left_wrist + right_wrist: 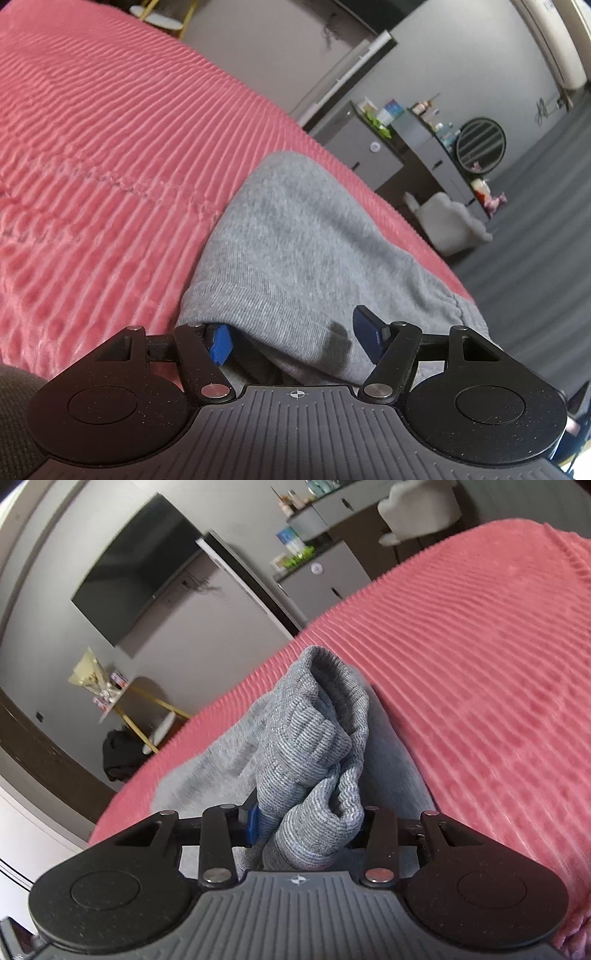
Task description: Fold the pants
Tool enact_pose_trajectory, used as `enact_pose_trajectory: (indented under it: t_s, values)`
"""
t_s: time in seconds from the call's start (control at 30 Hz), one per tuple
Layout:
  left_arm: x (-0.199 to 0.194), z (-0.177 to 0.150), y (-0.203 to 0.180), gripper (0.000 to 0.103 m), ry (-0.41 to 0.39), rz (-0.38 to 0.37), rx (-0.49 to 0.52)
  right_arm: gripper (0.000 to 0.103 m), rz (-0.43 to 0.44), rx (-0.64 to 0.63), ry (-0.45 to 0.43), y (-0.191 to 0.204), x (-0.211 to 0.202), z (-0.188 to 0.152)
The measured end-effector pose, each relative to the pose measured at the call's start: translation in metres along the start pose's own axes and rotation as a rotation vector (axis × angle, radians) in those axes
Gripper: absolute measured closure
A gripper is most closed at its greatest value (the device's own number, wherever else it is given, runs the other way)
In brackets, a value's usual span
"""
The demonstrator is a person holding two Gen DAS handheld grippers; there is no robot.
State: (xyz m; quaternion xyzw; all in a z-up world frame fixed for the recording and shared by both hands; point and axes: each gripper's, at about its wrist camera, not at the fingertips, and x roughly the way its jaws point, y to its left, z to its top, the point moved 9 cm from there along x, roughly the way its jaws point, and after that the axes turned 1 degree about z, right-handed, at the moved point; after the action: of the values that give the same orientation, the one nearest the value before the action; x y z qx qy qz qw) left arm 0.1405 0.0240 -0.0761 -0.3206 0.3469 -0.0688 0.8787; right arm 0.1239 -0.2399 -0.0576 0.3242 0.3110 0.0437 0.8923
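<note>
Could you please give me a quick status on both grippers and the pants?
Left gripper around the waistband, grip unclear. Right gripper shut on bunched ribbed cuff. Grey pants on pink blanket. Nothing in the way.

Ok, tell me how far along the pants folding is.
Early stage. Done: the gray pants lie on the pink ribbed blanket, and both ends are picked up. In hand: the right gripper is shut on a bunched ribbed cuff; the left gripper has the hem between its pads. Left: no neat fold shows yet, so the folding itself remains.
</note>
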Motion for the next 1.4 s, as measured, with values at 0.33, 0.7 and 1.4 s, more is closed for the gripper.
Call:
enact_pose_trajectory:
  t_s: [0.33, 0.7, 1.4]
  values:
    - [0.0, -0.002, -0.002, 0.031, 0.002, 0.019, 0.024, 0.063, -0.025, 0.01, 0.031, -0.008, 0.005, -0.009]
    - [-0.012, 0.001, 0.002, 0.031, -0.009, 0.01, -0.007, 0.059, -0.049, 0.019, 0.07, -0.01, 0.002, -0.009]
    - [0.077, 0.027, -0.018, 0.02, -0.077, 0.23, 0.349, 0.072, -0.23, -0.586, -0.069, 0.058, 0.072, 0.011]
